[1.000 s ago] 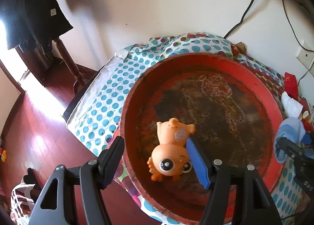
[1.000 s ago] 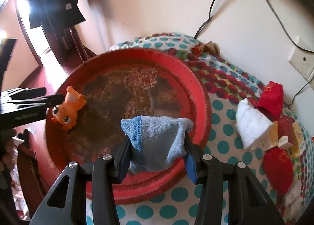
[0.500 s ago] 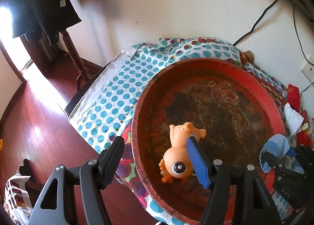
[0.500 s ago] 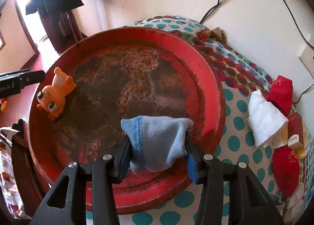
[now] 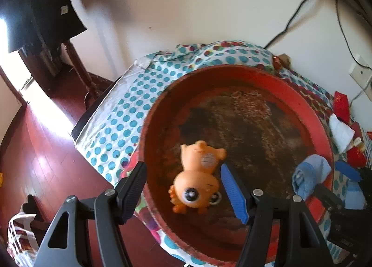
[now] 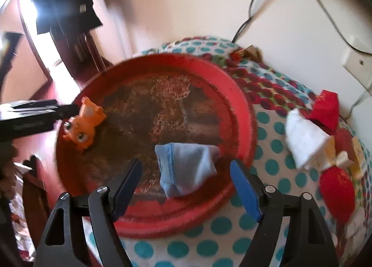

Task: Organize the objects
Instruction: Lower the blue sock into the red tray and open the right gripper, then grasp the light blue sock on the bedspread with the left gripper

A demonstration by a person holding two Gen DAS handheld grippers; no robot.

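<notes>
Right wrist view: my right claw (image 6: 186, 185) has just been spreading its jaws, and they now stand wide with the folded light-blue cloth (image 6: 187, 169) between them, clear gaps on both sides, neither pad touching it. The cloth sits in the near part of the big round red tray with the worn, rusty-brown floor (image 6: 241, 113), close to the rim. The picture is smeared, so I judge my hand is not steady. The risk here is that if I draw back low, a pad may catch the loose fold and drag the cloth over the low rim onto the dotted teal-and-white tablecloth (image 6: 274, 146).

From the left wrist camera, my left claw (image 5: 183, 190) also stands wide, one finger outside the tray's rim and the blue-padded one inside, with the small orange plastic big-eyed animal toy (image 5: 197, 178) lying on its side between them. Whether the blue pad touches the toy I cannot tell; the black one is clearly off it. Closing from here would likely pinch the rim along with the toy, tipping the tray or flicking the toy out.

Beyond the tray, near the wall, a white cloth bundle (image 6: 304, 141) and red fabric pieces (image 6: 334, 185) still lie unsorted. A careless sweep toward them could scatter them.
</notes>
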